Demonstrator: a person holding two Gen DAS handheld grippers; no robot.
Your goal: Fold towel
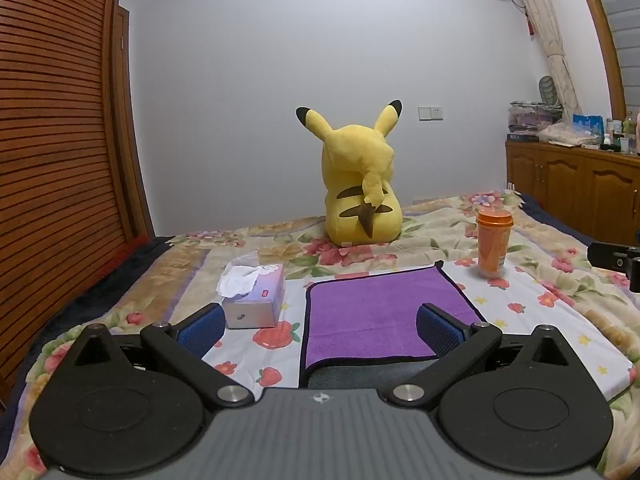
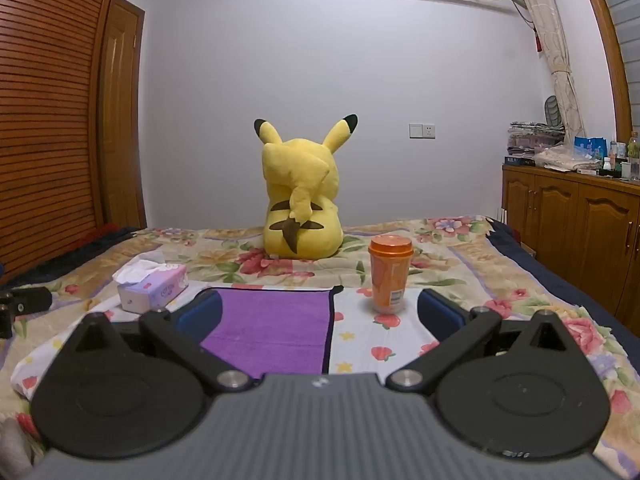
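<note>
Purple microfibre towel w/ black trim (image 1: 380,312) flat on floral bed quilt (image 1: 540,280), btwn tissue box & orange cup. My left claw (image 1: 320,326) & right claw (image 2: 320,314) both released, nothing gripped, hovering near edge, prob to pinch corners.

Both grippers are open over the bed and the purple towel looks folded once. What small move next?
Probably lower the left gripper onto the towel's near left corner and close. The fingers are apart, holding nothing, and the towel lies flat between the tissue box and the cup.

I'm looking at the floral-sheeted bed (image 1: 440,224), carrying the purple towel (image 1: 380,312), a tissue box (image 1: 256,300), an orange cup (image 1: 494,242) and a yellow plush (image 1: 360,184).
</note>
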